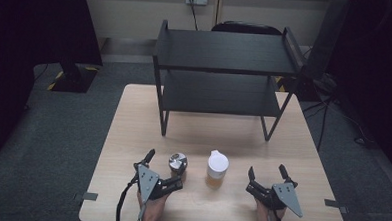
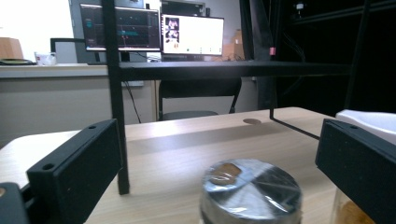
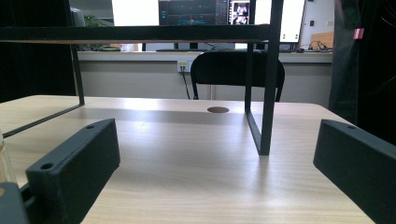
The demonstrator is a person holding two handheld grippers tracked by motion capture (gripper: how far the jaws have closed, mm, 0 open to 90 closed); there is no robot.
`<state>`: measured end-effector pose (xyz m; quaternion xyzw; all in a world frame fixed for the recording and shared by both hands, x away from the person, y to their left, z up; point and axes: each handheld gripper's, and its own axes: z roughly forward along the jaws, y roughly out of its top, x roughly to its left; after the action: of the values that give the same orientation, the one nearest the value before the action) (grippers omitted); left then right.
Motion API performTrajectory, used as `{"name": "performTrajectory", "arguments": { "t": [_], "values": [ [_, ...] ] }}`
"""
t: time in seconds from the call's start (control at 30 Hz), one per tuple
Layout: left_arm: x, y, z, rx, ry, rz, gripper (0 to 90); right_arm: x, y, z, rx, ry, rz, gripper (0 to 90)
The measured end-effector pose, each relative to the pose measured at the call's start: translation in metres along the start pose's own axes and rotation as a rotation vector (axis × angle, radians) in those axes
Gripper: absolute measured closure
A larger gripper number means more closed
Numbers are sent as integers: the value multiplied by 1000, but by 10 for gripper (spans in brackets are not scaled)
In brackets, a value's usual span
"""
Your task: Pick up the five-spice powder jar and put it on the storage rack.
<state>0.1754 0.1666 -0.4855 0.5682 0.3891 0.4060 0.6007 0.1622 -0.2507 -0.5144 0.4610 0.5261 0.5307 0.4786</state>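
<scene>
Resting at the near edge of the light wooden table (image 1: pixel 132 138), the left gripper (image 1: pixel 162 170) has its jaws spread wide, and a small jar with a shiny silver lid (image 1: pixel 177 163) sits between them, nearer the right jaw than the left. In the left gripper view the same silver lid (image 2: pixel 251 189) fills the lower middle of the gap between the two black jaws, close in, with bare wood on both sides of it, so the jaws are not touching it. Just to the right of that jar stands a second jar with a white lid (image 1: pixel 217 164) and amber contents; it lies outside the left gripper's spread, and its white lid (image 2: pixel 373 120) peeks out behind the right jaw in the left gripper view.

The right gripper (image 1: pixel 267 175) rests at the near right of the table, well apart from both jars, jaws spread and holding nothing; its own view looks between them over bare tabletop (image 3: pixel 196 158).

Farther back, toward the far edge of the table, stands a black two-tier shelf rack (image 1: pixel 226 52), both tiers bare. Its near left leg (image 2: pixel 116 116) rises just beyond the left jaw in the left gripper view, and its near right leg (image 3: pixel 267 93) stands ahead of the right gripper
</scene>
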Motion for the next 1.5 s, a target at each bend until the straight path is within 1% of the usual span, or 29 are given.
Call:
{"name": "performTrajectory", "arguments": {
  "t": [0.1, 0.2, 0.27, 0.33, 0.4, 0.47, 0.5, 0.57, 0.6, 0.63, 0.77, 0.83, 0.9, 0.93, 0.97, 1.0, 1.37, 1.5],
  "values": [
    [-5, -2, 4, 18, 1, -3, 8, 0, 0, 0, 0, 1, 0, 0],
    [-8, -3, 7, 39, -2, -13, 36, 0, 0, 0, 0, 1, 0, 0],
    [-12, -6, 10, 54, -3, -14, 63, 0, 0, 0, 0, 1, 0, 0],
    [-13, -7, 10, 60, -1, -16, 74, 0, 0, 0, 0, 1, 0, 0],
    [-15, -9, 12, 71, 4, -20, 117, 0, 0, 0, 0, 1, 0, 0],
    [-16, -10, 12, 73, 6, -24, 128, 0, 0, 0, 0, 1, 0, 0],
    [-16, -11, 13, 83, 11, -33, 163, 0, 0, 0, 0, 1, 0, 0],
    [-16, -12, 14, 85, 10, -36, 168, 0, 0, 0, 0, 1, 0, 0],
    [-15, -12, 15, 90, 8, -40, 190, 0, 0, 0, 0, 1, 0, 0],
    [-15, -12, 16, 93, 7, -42, 190, 0, 0, 0, 0, 2, 0, 0],
    [-15, -13, 16, 95, 3, -36, 237, -1, 0, 0, 0, 5, 0, 0],
    [-15, -14, 17, 100, 2, -45, 251, -1, 0, 0, 0, 5, 0, 0],
    [-15, -15, 16, 101, 6, -50, 282, -1, 0, 0, 0, 5, 0, 0],
    [-14, -16, 16, 102, -1, -56, 297, -1, 0, 0, 0, 6, 0, 0],
    [-14, -16, 17, 106, -2, -53, 326, -1, 0, 0, 0, 6, 0, 0],
    [-14, -17, 16, 103, 0, -46, 331, -1, 0, 0, 0, 6, 0, 0],
    [-15, -16, 16, 101, 5, -37, 348, -1, 0, 0, 0, 7, 0, 0],
    [-16, -14, 16, 107, 1, -24, 352, -1, 0, 0, 0, 7, 0, 0]
  ]
}}
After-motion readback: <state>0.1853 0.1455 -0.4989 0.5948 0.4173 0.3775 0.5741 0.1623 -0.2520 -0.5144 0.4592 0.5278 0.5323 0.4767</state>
